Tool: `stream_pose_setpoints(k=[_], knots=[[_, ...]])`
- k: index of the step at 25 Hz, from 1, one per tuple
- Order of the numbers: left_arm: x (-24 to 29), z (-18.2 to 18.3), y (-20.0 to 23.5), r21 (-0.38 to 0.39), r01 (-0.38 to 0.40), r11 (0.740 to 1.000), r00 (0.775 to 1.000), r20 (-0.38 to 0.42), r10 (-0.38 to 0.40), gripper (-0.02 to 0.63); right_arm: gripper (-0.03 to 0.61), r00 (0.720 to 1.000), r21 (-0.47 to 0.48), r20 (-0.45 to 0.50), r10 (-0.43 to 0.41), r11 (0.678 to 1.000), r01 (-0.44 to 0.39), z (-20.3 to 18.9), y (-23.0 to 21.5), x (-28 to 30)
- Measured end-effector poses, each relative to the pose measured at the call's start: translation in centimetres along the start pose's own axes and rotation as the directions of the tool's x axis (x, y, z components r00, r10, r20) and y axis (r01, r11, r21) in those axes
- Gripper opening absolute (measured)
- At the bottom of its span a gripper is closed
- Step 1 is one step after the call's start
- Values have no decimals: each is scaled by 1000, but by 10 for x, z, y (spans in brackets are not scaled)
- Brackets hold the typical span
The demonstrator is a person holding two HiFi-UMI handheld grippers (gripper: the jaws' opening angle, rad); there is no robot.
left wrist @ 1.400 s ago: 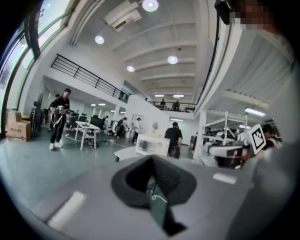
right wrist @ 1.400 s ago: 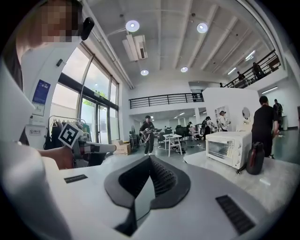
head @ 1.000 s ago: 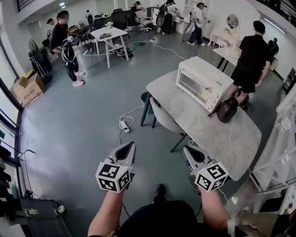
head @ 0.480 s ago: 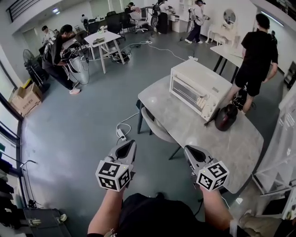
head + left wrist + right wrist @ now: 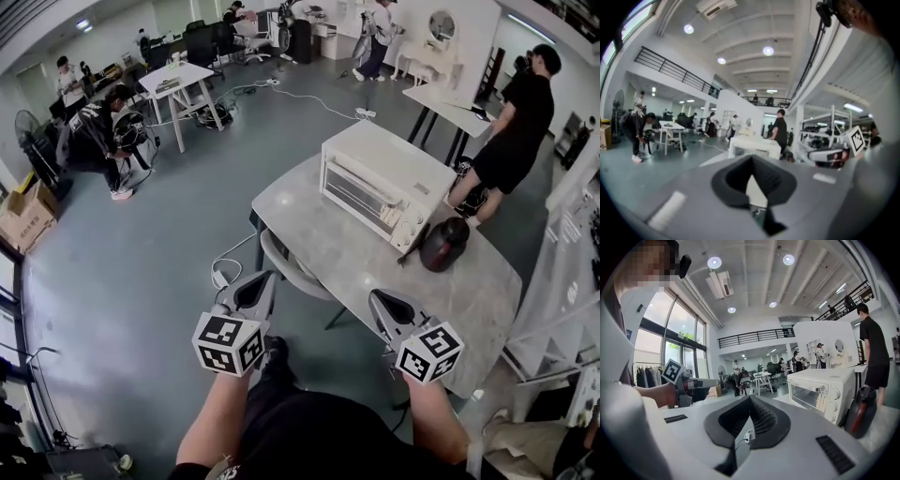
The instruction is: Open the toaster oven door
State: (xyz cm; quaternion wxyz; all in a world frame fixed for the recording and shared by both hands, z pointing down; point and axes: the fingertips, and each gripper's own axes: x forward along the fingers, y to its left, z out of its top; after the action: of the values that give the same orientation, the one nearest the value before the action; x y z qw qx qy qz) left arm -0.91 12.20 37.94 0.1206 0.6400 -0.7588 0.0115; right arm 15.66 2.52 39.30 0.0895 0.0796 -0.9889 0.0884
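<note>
One toaster oven (image 5: 382, 186), one dark jug (image 5: 442, 246), one chair (image 5: 286, 262) and one cardboard box (image 5: 23, 214). Three tables: grey table (image 5: 361, 258) at centre, white table (image 5: 178, 75) upper left, another table (image 5: 441, 97) upper right. Two grippers: left gripper (image 5: 262, 277), right gripper (image 5: 380, 299).

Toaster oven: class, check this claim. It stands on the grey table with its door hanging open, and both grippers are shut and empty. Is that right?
Not quite: the toaster oven has its door closed, as the head view shows. The rest holds: it stands on the grey table, and the left gripper and right gripper are shut and empty.
</note>
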Motion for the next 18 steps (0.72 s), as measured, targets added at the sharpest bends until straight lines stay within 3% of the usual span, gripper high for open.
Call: stream_pose_setpoints(k=[13, 18], knots=[[148, 44, 85, 34, 191, 981, 981, -25, -191, 9, -5, 967, 64, 31, -251, 966, 249, 32, -99, 89], [189, 55, 109, 56, 258, 964, 966, -33, -257, 9, -5, 954, 63, 41, -298, 953, 295, 42, -121, 130]])
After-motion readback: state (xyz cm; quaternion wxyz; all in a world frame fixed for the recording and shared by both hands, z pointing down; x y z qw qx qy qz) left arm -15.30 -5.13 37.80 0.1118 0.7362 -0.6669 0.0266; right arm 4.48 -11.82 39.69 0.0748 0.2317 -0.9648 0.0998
